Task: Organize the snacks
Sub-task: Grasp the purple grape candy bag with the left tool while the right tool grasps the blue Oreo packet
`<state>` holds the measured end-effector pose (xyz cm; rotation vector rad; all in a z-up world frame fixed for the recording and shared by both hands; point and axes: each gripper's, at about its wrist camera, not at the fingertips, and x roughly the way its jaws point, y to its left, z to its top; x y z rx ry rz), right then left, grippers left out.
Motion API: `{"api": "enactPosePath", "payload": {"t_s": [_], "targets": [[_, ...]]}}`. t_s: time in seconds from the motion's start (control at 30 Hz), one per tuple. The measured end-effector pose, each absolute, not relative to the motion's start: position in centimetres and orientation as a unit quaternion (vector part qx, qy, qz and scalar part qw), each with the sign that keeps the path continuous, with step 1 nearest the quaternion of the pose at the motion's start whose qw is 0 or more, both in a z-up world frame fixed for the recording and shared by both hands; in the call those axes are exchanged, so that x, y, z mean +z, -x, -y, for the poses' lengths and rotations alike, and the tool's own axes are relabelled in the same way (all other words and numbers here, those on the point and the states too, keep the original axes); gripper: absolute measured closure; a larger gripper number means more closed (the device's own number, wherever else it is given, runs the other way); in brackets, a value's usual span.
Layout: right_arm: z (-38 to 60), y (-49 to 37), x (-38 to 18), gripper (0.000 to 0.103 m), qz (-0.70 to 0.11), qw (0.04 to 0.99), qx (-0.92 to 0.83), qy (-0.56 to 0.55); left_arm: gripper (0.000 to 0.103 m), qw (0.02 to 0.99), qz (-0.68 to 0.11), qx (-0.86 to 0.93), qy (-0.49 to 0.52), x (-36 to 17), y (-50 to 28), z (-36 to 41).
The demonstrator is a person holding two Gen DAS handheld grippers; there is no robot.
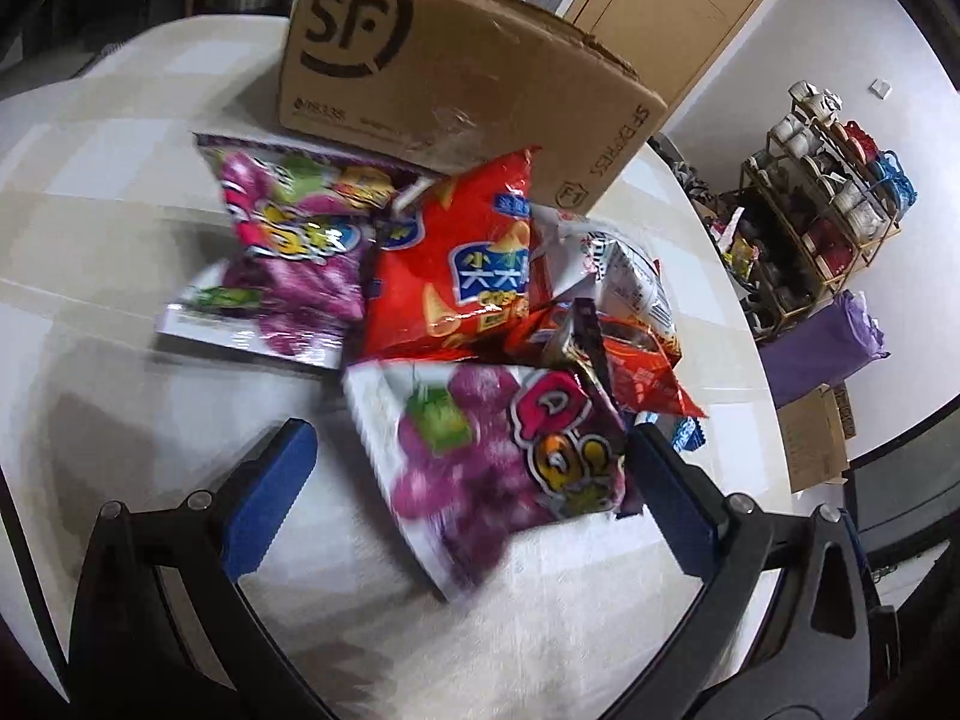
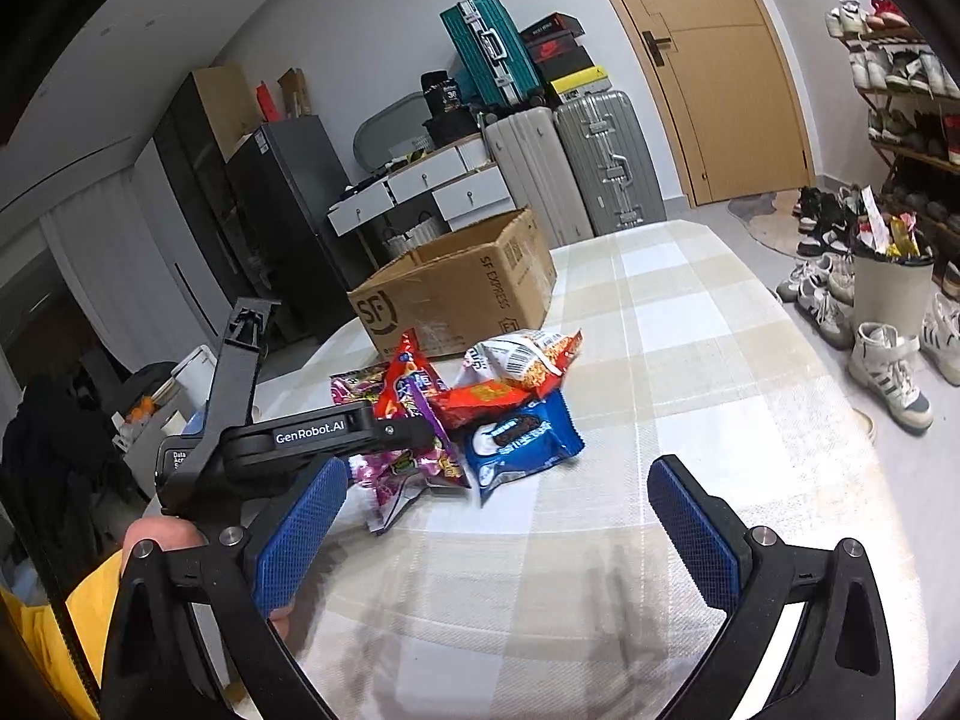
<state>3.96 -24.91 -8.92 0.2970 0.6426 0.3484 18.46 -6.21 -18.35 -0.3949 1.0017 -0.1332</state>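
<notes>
I'm working the snack pile on the bench [image 1: 108,192], w/ the cardboard box [image 1: 456,78] standing open-topped right behind it, touching the back of the pile.

Key relation: the near purple candy bag [image 1: 480,456] lies straight ahead of my left hand-held gripper [image 1: 468,468], between the two blue pads. Its long axis runs diagonally, from the low corner near the camera up and to the right toward the pile. The bag's right edge is at or touching the right pad [image 1: 672,492]; the left pad [image 1: 270,498] is well clear of it, over bare cloth. The left gripper is spread wide and grips nothing yet. I can't tell if the bag is flat on the bench or slightly lifted; it's blurred.

The left is clearly the nearer one. In the right wrist view the left unit sits over the pile's near-left side, partly hiding the purple bag [image 2: 414,468], while my right hand-held gripper [image 2: 498,510] hangs back, fingers also wide apart, holding nothing, with open cloth between it and the blue cookie pack [image 2: 522,444].

Rest of pile, left wrist view: a second purple bag [image 1: 288,258] at back left, the red chip bag [image 1: 450,258] in the middle leaning toward the box, a white-and-red packet [image 1: 600,264] to the right.

My read: next move is closing the left on the near bag, prob. needs a shift rightward or a rotate so both pads bracket it across its short side, then carry fwd to the box.
</notes>
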Motion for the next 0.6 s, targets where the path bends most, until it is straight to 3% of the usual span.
{"api": "enactPosePath", "payload": {"t_s": [0.17, 0.2, 0.3, 0.4, 0.47, 0.5, 0.6], "targets": [[25.3, -4.7, -9.5, 0.001, -0.321, 0.920, 0.169, -0.150, 0.002, 0.867, -0.466, -0.059, 0.170, -18.9, -19.6, 7.7], [25.3, -4.7, -9.5, 0.001, -0.321, 0.920, 0.169, -0.151, 0.007, 0.868, -0.463, -0.062, 0.167, -18.9, -19.6, 7.9], [25.4, -5.0, -9.6, 0.001, -0.324, 0.918, 0.170, -0.153, 0.036, 0.864, -0.460, -0.085, 0.185, -19.1, -19.6, 8.1], [25.2, -5.1, -9.7, 0.001, -0.328, 0.917, 0.169, -0.150, 0.041, 0.861, -0.464, -0.094, 0.187, -19.3, -19.8, 8.4], [25.1, -5.0, -9.8, 0.001, -0.329, 0.917, 0.169, -0.149, 0.047, 0.861, -0.461, -0.101, 0.191, -19.4, -19.7, 8.4], [25.1, -5.0, -9.8, 0.001, -0.330, 0.917, 0.169, -0.149, 0.057, 0.858, -0.461, -0.112, 0.197, -19.5, -19.8, 8.5], [24.8, -5.1, -9.8, 0.001, -0.333, 0.916, 0.168, -0.147, 0.062, 0.860, -0.458, -0.126, 0.187, -19.3, -19.6, 9.1]]}}
